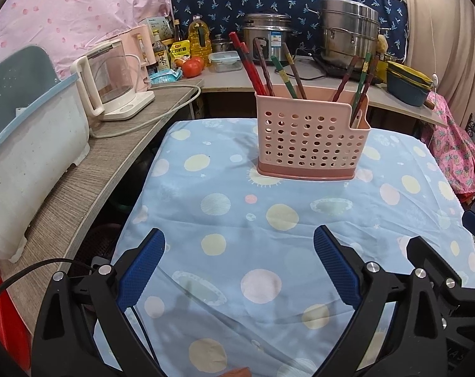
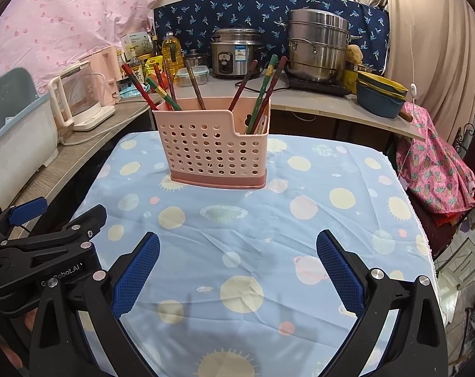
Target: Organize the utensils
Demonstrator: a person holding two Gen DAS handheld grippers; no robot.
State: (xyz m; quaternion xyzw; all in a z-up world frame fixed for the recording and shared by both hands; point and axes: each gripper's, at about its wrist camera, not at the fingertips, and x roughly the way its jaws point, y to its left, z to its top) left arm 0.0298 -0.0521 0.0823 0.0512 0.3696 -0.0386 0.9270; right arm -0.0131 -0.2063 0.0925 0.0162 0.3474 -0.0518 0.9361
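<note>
While both tongs hover wide open and empty over the table's near edge, left gripper [image 1: 239, 253], right gripper [image 2: 237, 256], the pink utensil holder [image 1: 309, 139] with chopsticks [image 1: 262, 66] stands near the far edge. Only the right view shows a chair [image 2: 463, 264].

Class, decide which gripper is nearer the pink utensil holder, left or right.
Neither clearly. The left gripper and right gripper both hover open, well short of the pink utensil holder, side by side over the tablecloth.
</note>
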